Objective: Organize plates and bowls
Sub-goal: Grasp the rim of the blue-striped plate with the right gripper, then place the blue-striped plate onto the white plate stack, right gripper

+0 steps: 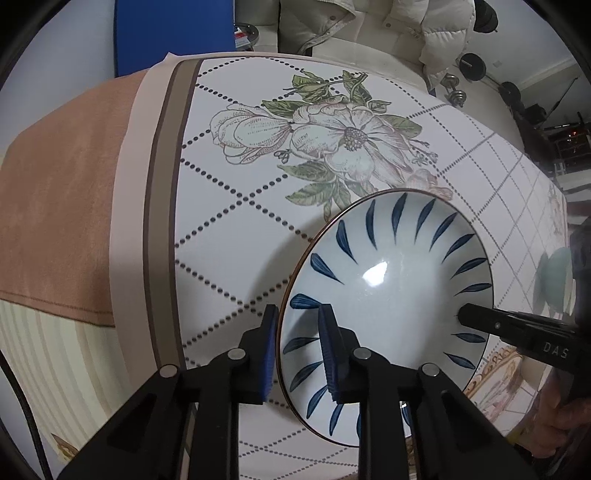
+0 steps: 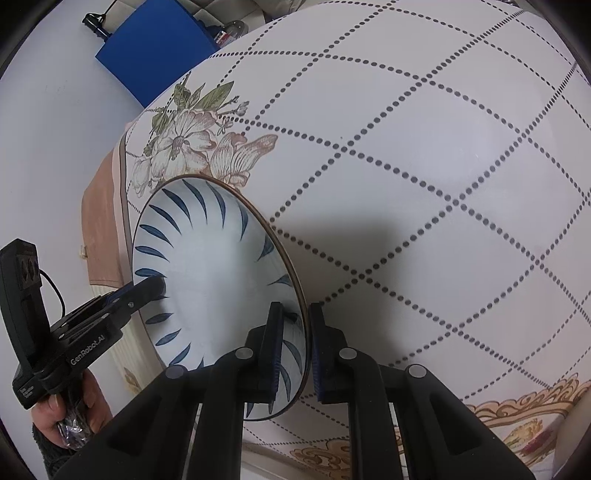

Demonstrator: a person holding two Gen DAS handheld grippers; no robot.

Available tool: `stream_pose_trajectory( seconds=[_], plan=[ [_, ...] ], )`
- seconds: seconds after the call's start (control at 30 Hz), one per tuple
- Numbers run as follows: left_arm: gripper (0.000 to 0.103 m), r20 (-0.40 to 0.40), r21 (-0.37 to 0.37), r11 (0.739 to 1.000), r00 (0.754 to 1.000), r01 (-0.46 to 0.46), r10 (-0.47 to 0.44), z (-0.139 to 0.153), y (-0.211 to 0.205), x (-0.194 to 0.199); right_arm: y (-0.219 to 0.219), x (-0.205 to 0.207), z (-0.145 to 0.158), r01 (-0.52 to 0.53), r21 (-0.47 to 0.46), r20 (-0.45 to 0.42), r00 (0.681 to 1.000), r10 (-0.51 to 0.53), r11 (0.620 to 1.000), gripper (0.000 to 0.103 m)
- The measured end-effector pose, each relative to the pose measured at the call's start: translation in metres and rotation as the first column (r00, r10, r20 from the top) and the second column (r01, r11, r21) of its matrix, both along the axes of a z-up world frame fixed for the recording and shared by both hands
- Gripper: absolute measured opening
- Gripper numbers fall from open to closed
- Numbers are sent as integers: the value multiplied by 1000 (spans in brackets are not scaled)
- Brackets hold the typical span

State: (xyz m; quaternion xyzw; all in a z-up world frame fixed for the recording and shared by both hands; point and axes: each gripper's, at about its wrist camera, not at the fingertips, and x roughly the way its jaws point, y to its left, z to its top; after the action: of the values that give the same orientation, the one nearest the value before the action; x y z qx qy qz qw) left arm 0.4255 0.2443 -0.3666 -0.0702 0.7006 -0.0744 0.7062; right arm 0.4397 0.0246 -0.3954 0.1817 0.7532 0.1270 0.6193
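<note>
On the floral tablecloth (image 1: 258,221) sits 1 blue-leaf bowl (image 1: 388,280). Left gripper (image 1: 297,354) pinches its rim at 8 o'clock, pads narrow; right gripper (image 2: 295,350) clamps the opposite rim at 3 o'clock, equally narrow.

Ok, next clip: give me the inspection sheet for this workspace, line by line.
Surface: table under a white tablecloth with dotted diamonds and printed flowers.
Job's things: one white bowl with blue leaf strokes, resting on the cloth.
Clutter: nothing seen on the cloth near the bowl.
Grippers: left gripper and right gripper each shut on the bowl's rim, at opposite sides.
Cables: a black cable at the left gripper.
Surroundings: blue board, white jacket, dumbbells.
</note>
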Motion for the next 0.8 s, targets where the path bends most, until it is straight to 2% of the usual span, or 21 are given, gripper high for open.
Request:
stream_pose_trajectory(
  seconds=[0.43, 0.6, 0.8],
  plan=[
    [19, 98, -26, 1000, 995, 4, -1, 59, 7, -47, 6, -31, 50, -5, 47, 54, 999, 3, 999, 15],
    [19, 128, -27, 999, 992, 17, -14, 80, 0, -66, 2, -65, 83, -21, 49, 92, 996, 17, 999, 15],
    [19, 142, -17, 1000, 990, 18, -16, 99, -3, -120, -17, -118, 110, -37, 51, 100, 994, 31, 998, 15]
  ],
)
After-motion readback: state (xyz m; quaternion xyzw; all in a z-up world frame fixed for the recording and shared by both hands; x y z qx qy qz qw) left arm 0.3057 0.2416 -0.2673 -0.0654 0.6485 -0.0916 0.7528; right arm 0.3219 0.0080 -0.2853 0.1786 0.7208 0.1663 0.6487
